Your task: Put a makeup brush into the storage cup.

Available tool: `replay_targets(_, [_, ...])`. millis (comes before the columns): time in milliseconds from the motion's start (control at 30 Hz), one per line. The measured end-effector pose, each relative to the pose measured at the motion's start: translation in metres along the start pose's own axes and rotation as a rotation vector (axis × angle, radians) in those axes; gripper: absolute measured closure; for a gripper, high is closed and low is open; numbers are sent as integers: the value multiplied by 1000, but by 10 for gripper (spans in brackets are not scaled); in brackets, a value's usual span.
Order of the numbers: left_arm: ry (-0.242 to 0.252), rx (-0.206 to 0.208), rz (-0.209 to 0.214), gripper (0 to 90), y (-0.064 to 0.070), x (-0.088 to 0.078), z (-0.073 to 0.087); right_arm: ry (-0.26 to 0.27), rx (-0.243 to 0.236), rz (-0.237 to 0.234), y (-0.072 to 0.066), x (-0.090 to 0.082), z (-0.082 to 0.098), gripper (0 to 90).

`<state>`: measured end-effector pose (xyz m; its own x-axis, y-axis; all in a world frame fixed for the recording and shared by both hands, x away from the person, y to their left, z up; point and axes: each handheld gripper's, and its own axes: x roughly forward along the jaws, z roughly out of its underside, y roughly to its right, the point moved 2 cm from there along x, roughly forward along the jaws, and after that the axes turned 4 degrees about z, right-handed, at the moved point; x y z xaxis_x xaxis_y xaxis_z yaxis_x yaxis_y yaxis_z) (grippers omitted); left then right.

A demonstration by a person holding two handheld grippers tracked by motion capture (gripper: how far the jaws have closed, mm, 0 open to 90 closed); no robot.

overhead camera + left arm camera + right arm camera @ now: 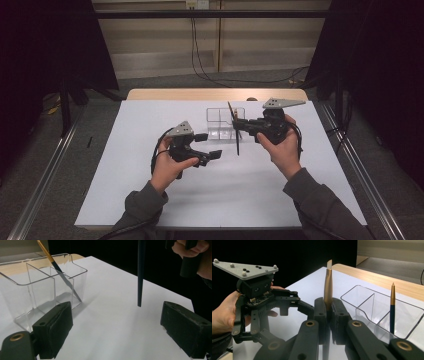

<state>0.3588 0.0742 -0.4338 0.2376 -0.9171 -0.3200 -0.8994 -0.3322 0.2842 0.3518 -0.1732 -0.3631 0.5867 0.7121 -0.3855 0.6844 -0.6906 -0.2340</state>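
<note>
On the white table (150, 190) stands a clear divided box (220, 122) holding one brush (58, 271). The right tool (239, 125) clamps another brush (236, 137) upright; the left tool (210, 146), nearby, gapes empty.

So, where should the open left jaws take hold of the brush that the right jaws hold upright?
Grip the dark lower handle, below the right gripper, coming level from the side. The brush hangs upright with its gold ferrule clamped, so the slim handle is free, its tip above the table. The left gripper already faces it.
</note>
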Motion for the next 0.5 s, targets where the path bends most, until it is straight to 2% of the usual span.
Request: replay_targets(500, [-17, 4, -19, 94, -2, -2, 4, 20, -7, 11, 2, -2, -3, 847])
